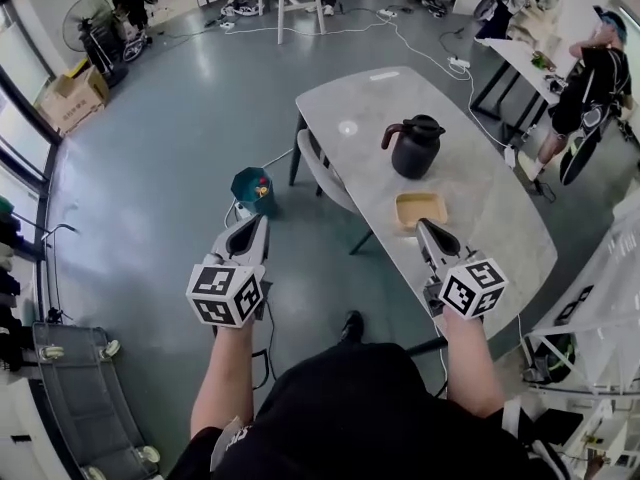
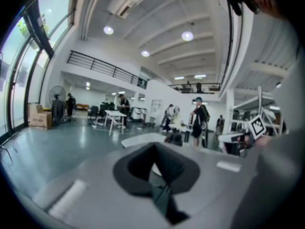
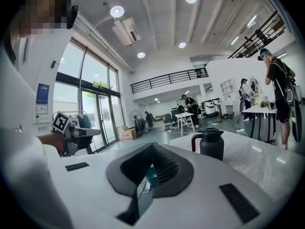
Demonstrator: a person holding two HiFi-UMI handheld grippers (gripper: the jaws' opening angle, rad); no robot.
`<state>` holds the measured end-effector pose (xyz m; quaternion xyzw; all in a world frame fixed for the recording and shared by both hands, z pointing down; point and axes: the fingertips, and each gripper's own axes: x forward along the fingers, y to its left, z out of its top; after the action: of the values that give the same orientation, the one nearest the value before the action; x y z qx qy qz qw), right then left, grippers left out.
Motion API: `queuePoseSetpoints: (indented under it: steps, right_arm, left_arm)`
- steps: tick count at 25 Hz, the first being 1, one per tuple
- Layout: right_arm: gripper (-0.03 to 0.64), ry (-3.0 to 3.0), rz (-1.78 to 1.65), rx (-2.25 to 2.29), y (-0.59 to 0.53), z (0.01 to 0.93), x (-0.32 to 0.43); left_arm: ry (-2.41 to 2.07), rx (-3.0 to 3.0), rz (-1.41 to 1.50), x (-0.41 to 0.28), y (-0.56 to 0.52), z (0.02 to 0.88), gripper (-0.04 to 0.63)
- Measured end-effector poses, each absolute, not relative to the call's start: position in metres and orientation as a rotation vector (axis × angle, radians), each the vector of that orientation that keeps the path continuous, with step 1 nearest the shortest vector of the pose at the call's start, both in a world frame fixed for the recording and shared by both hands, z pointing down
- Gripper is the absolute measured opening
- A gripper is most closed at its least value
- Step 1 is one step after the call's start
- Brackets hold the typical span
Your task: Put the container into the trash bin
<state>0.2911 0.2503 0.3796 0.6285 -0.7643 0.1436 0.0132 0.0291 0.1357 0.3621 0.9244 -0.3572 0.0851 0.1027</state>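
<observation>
In the head view the tan container [image 1: 420,210] lies on the counter [image 1: 490,218] near a black jug [image 1: 415,146], with the right tongs [image 1: 422,225] close to it. The left tongs [image 1: 262,220] are above the floor beside the teal trash bin [image 1: 253,190]. The left gripper view shows its tongs closed and empty, and the right gripper view shows the same.

head: high, steeply down | gripper views: low, level, along jaws | shared: black jug [image 1: 415,146], table [image 1: 480,198]
</observation>
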Motion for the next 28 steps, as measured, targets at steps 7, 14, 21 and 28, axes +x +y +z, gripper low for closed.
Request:
queuePoseSetpoints:
  steps: [7,14,21,28]
  right_arm:
    - [-0.005,-2.414,0.493,1.898,0.220,0.393,0.333]
    - [0.009,-2.366,0.524,1.790,0.216,0.423,0.366]
    - [0.050,-2.284,0.577,1.622,0.199,0.474,0.375]
    - [0.119,-2.130,0.669,1.405,0.192,0.541,0.379]
  left_arm:
    - [-0.980,2.776,0.286,0.115,0.106,0.359,0.008]
    - [-0.882,2.802,0.340,0.183,0.095,0.372,0.008]
    - [-0.816,2.769,0.393,0.211,0.067,0.401,0.008]
    - [-0.691,2.767,0.417,0.241,0.039,0.417,0.008]
